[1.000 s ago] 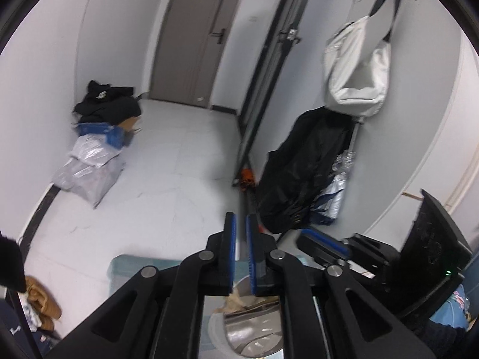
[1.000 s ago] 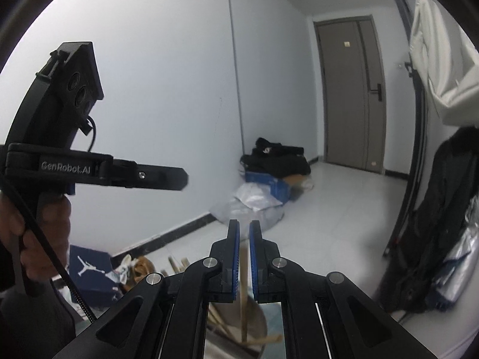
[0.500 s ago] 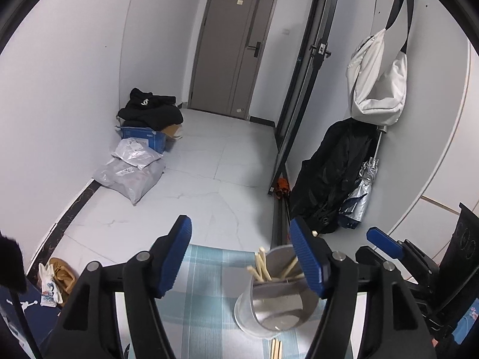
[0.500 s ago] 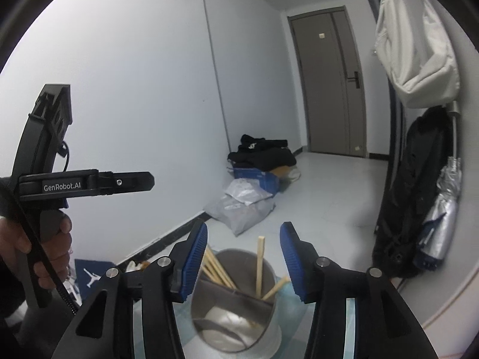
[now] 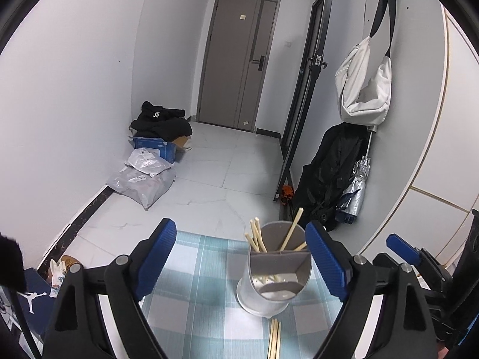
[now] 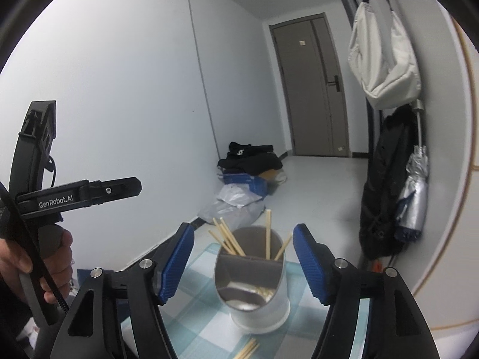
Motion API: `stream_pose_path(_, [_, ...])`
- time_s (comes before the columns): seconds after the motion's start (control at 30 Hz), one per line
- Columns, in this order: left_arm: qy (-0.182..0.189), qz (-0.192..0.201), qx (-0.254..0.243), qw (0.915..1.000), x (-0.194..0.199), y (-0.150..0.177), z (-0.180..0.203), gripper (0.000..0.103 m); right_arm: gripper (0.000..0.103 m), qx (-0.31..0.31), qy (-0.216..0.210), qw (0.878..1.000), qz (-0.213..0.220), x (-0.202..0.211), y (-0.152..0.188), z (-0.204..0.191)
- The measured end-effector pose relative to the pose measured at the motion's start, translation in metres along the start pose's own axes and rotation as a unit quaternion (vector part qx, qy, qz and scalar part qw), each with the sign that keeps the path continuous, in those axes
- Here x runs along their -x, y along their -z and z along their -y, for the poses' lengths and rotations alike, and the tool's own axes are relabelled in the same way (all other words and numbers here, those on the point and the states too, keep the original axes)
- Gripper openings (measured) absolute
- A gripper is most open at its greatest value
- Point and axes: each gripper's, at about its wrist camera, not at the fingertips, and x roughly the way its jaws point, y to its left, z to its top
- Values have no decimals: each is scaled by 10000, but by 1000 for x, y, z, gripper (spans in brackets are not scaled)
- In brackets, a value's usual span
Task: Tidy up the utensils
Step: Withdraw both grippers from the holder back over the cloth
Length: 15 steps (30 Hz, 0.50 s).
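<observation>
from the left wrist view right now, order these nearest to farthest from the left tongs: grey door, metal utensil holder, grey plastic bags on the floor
1. Metal utensil holder, on the checked cloth just inside the right finger of the open left tongs.
2. Grey plastic bags, on the floor by the left wall.
3. Grey door, at the hallway's far end.

Holder (image 5: 274, 281): stood on the worktop (image 5: 209, 299), on the cloth; divided inside by a partition.
Chopsticks in holder (image 5: 259, 237): leaned in the rear compartment.
Loose chopsticks (image 5: 274, 339): laid on the cloth, just before the holder.
Left gripper (image 5: 239, 264): held before the holder, which is seen toward its right finger.
Right gripper (image 6: 242, 264): the holder is seen between its fingers.
Door (image 5: 236, 59): set behind, at the hallway's end.
</observation>
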Motion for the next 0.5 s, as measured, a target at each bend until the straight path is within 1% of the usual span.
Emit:
stream_pose_path(0.07, [-12, 20, -10, 10000, 3, 6, 1, 93, 71, -38, 36, 10000, 9, 7, 4, -1])
stream_pose_path(0.17, [-109, 107, -49, 9999, 9, 17, 3, 94, 74, -101, 96, 9999, 0, 15, 12, -2])
stream_pose_path(0.3, [-238, 196, -65, 9995, 13, 30, 2, 98, 80, -236, 249, 9994, -50, 23, 26, -2])
stream_pose_path(0.37, [-290, 225, -13, 9993, 13, 37, 0, 101, 81, -303, 313, 9990, -113, 25, 34, -2])
stream_pose_path(0.5, [-523, 167, -19, 9985, 2, 51, -1, 102, 81, -327, 411, 9983, -252, 27, 50, -3])
